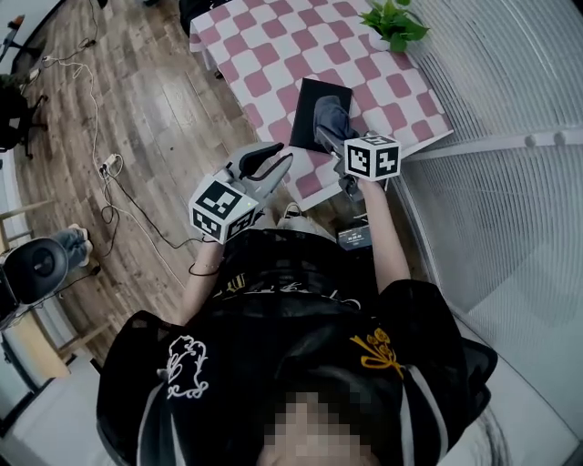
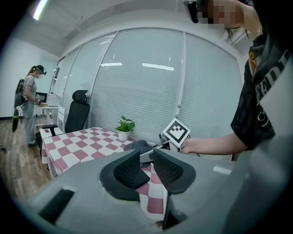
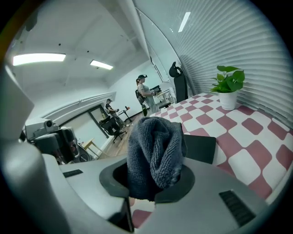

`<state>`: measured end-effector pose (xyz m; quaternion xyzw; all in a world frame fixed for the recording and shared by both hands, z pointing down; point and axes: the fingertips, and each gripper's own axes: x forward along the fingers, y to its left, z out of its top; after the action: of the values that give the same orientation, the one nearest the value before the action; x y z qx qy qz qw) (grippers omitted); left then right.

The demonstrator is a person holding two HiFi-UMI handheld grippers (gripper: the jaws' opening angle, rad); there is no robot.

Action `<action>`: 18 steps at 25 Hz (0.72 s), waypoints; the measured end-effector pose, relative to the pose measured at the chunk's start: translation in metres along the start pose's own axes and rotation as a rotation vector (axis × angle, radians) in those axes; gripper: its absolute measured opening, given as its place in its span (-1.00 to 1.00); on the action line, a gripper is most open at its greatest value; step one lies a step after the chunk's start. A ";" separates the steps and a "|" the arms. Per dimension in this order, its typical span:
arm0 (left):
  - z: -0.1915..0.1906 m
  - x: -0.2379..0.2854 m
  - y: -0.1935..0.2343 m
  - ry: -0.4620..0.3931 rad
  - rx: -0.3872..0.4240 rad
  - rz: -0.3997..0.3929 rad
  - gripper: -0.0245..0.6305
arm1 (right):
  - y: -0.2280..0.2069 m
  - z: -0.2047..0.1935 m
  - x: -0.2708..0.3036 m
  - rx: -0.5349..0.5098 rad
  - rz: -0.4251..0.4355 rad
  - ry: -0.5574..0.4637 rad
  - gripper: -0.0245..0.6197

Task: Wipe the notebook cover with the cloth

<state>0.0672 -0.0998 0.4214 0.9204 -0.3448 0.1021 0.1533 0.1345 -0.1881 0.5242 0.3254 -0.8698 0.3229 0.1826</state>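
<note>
A black notebook (image 1: 314, 102) lies on the pink-and-white checked table (image 1: 273, 50), close to its near edge. A bunched grey cloth (image 1: 332, 116) rests over the notebook's near right part, and my right gripper (image 1: 328, 136) is shut on it. In the right gripper view the cloth (image 3: 154, 151) fills the jaws, with the notebook (image 3: 200, 147) just behind. My left gripper (image 1: 266, 167) hangs off the table's near corner, over the floor. It (image 2: 147, 167) is open, with a narrow gap and nothing between the pads.
A potted plant (image 1: 394, 24) stands at the table's far right corner. White window blinds (image 1: 510, 82) run along the right. Cables and a power strip (image 1: 107, 166) lie on the wooden floor to the left. An office chair (image 2: 77, 114) and a person (image 2: 29, 103) are further off.
</note>
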 end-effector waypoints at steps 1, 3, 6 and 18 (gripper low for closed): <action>0.000 0.001 0.001 0.003 -0.003 0.002 -0.62 | -0.002 0.000 0.009 -0.007 0.003 0.019 -0.70; -0.001 0.002 0.002 0.011 -0.006 0.004 -0.62 | -0.006 -0.002 0.027 -0.017 0.010 0.060 -0.70; -0.005 0.003 0.005 0.023 -0.014 0.001 -0.62 | -0.013 -0.011 0.052 -0.028 0.015 0.122 -0.70; 0.001 0.004 0.052 0.028 -0.006 -0.048 -0.62 | -0.057 0.003 0.113 0.052 -0.069 0.196 -0.70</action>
<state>0.0355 -0.1401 0.4325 0.9264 -0.3208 0.1104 0.1632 0.0918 -0.2739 0.6065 0.3267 -0.8273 0.3691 0.2694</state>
